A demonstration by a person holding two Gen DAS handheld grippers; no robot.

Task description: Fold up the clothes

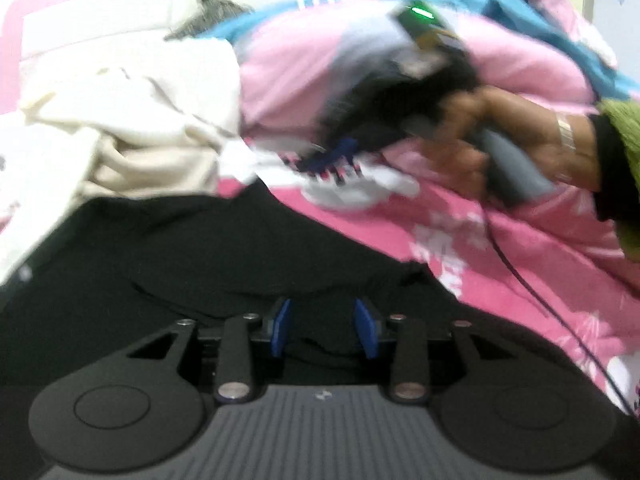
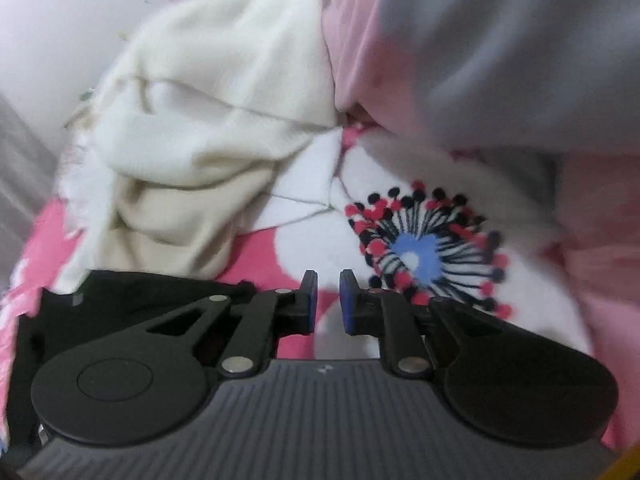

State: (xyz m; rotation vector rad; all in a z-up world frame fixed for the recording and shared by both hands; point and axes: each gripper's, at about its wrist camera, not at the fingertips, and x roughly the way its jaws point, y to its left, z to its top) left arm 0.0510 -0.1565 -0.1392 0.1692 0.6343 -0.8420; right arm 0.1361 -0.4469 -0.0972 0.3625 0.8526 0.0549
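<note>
- Left gripper (image 1: 325, 330) hangs over a black garment (image 1: 208, 252), its blue pads (image 1: 282, 326) parted with a clear gap; whether cloth is pinched cannot be told.
- Right gripper (image 2: 328, 300) shows a narrow open slit between its pads, nothing held, above a floral bedcover (image 2: 420, 248).
- One cream garment (image 2: 208, 120) lies crumpled at eleven o'clock of the right gripper.
- One hand (image 1: 472, 136) grips the right tool's handle at two o'clock in the left view.

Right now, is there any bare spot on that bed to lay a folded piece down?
The clearest patch is the pink floral bedcover around the big flower print, bordered by the cream garment and the pink-and-grey quilt. Elsewhere it is crowded: the black garment spreads under the left gripper.
</note>
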